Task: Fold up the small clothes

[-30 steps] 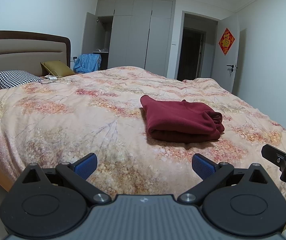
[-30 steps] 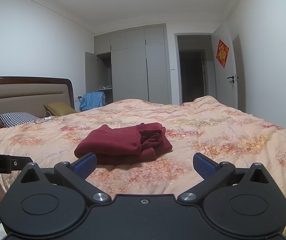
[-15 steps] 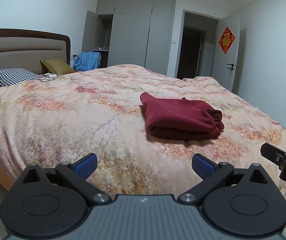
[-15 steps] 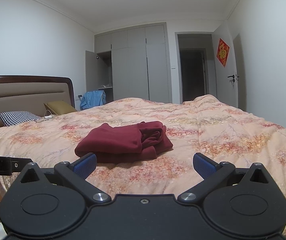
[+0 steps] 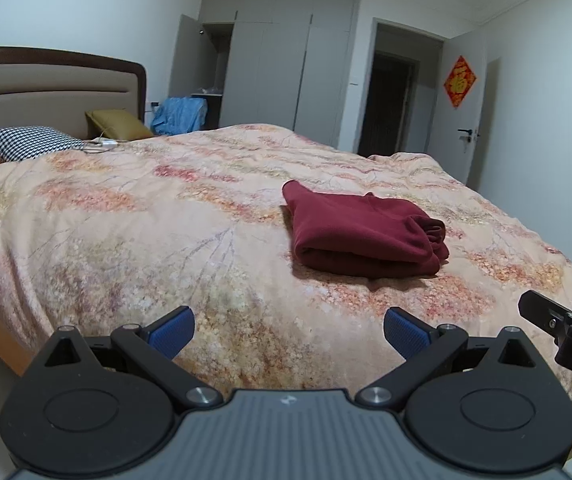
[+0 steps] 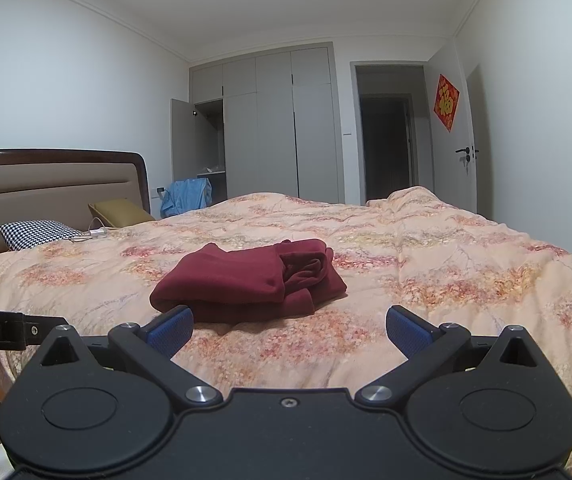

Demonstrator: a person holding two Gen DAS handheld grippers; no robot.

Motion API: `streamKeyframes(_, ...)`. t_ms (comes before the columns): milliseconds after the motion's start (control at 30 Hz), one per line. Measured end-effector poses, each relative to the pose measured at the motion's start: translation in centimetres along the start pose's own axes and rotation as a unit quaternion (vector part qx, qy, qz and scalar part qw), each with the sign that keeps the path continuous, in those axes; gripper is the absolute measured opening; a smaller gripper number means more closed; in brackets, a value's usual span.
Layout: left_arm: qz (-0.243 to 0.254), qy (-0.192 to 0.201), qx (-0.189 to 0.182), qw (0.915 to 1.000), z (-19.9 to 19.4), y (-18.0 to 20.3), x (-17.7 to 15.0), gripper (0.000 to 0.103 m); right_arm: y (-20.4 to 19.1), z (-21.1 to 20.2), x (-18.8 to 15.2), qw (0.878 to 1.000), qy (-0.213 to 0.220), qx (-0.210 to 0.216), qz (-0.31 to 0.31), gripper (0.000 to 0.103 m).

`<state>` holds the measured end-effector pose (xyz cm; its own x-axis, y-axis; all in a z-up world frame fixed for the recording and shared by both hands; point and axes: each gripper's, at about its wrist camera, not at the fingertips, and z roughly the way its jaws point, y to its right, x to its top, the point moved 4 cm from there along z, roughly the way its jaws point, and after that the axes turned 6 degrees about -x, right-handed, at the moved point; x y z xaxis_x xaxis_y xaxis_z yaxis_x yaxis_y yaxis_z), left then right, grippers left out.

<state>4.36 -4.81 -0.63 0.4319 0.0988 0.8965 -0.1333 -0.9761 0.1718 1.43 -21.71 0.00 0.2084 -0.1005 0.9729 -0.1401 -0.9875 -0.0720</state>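
Maroon cloth, a small garment [image 5: 366, 234] already folded into a thick bundle, is seen lying on the floral quilt [image 5: 146, 240] of a bed, well apart from both tools. It is set near the middle of the bed, probably because the flat, soft surface there serves as a folding table. The neater folded edge is turned toward the left wrist view, while the looser, bunched ends are shown toward the right wrist view.

Both tools are held back at the near edge of the bed. The left gripper [image 5: 288, 330] is spread wide with nothing between its blue pads, and the right gripper [image 6: 289, 330] is likewise held wide apart and empty. The folding of this piece is judged to be done, and the withdrawn hold suits a pause for inspection.

Compared with the frames of a second before, the garment's shape and place on the quilt are unchanged. Only a slight shift in framing is noted: the bundle is seen marginally higher in the left view, and the spread of both claws is kept as it was.
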Motion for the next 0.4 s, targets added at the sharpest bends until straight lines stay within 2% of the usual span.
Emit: streamKeyframes(400, -0.016, 0.004, 0.009, 0.9998, 0.04, -0.44, -0.06, 0.103, 0.11, 0.25, -0.14, 1.000, -0.007, 0.002, 0.001, 0.102)
